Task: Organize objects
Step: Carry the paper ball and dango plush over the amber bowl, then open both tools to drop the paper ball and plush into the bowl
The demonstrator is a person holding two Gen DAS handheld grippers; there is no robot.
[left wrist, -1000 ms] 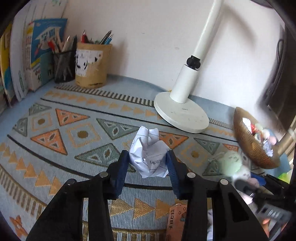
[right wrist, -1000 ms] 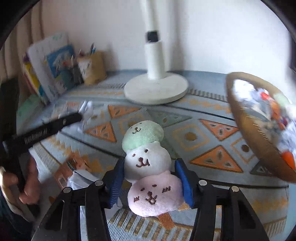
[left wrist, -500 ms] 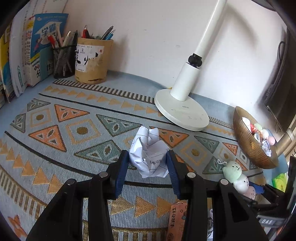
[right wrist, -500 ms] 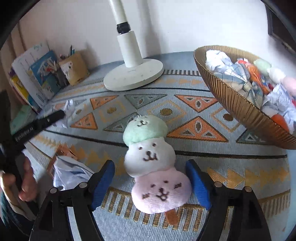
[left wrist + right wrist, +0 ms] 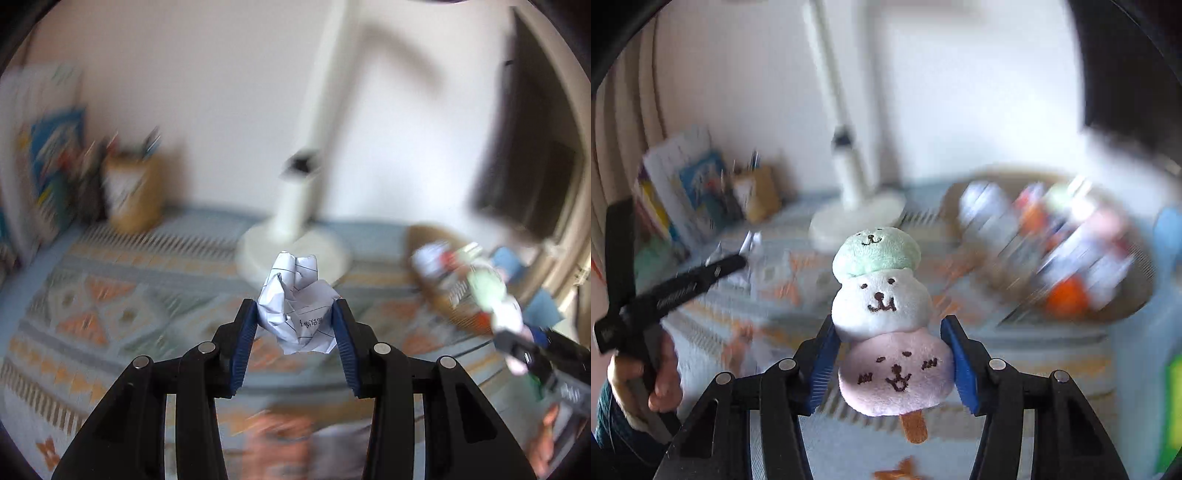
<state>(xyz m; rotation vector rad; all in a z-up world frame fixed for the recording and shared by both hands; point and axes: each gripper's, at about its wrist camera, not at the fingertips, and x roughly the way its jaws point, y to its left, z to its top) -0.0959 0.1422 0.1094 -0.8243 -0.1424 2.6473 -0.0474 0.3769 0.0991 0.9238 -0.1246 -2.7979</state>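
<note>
My left gripper (image 5: 297, 328) is shut on a crumpled ball of lined white paper (image 5: 299, 304) and holds it up above the patterned mat (image 5: 122, 295). My right gripper (image 5: 892, 349) is shut on a plush ice-pop toy (image 5: 882, 317) with green, white and pink faces and a brown stick, lifted off the mat. A brown woven bowl (image 5: 1067, 254) full of paper balls and small toys lies to the right of the toy; it also shows in the left wrist view (image 5: 443, 273). The right gripper with the toy shows blurred at the right of the left wrist view (image 5: 517, 332).
A white lamp (image 5: 295, 229) stands on its round base at the back centre. A brown pen holder (image 5: 133, 192) and upright books (image 5: 48, 162) stand at the back left. A tag or card (image 5: 277, 439) lies blurred on the mat near the front edge.
Both grippers have lifted with their loads and are moving, so both views are blurred. The right gripper, open around the toy half a second ago, has closed on it and raised it.
</note>
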